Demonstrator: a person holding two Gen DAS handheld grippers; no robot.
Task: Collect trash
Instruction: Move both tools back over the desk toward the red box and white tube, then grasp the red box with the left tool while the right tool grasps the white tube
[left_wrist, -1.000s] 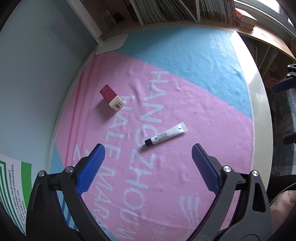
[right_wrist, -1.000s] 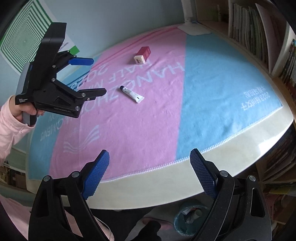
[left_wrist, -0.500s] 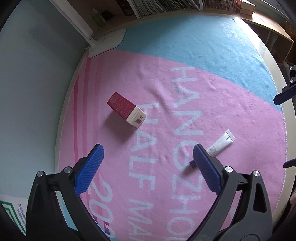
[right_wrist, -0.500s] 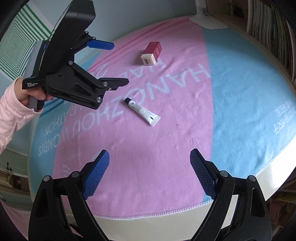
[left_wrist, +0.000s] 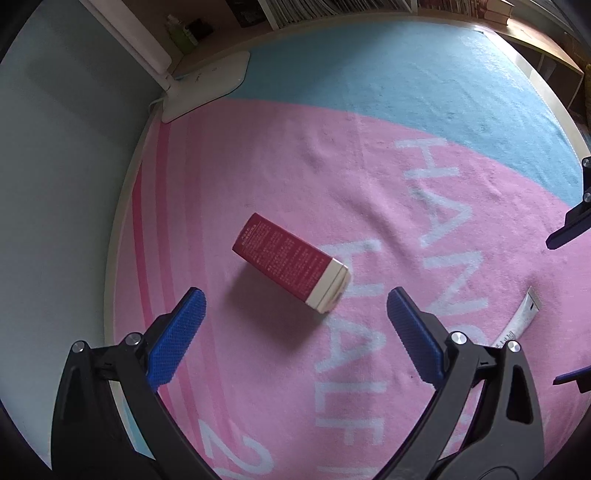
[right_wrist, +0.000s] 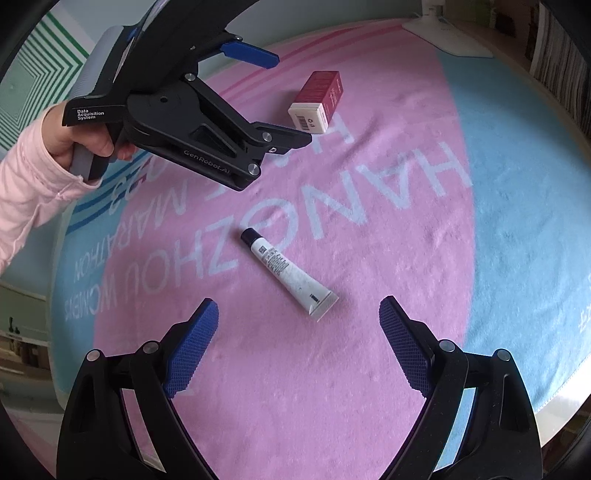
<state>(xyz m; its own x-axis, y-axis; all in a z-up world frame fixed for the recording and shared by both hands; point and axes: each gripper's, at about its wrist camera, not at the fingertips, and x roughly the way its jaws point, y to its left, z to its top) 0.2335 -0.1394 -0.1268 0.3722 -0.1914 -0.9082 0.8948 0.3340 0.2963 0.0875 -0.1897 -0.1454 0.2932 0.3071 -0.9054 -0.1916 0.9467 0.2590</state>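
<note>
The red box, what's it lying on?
The red box lies on its side on the pink part of a pink-and-blue towel, over white lettering. What is beneath the towel there is covered.

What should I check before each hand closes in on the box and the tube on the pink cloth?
1. Left gripper open, nothing in it: ok.
2. Right gripper open, nothing in it: ok.
3. Red box lying flat ahead of the left jaws, not yet between them: ok.
4. White tube lying flat ahead of the right jaws, cap on: ok.
5. Box and tube apart: ok.
6. Trash bin in sight: not ok.
</note>
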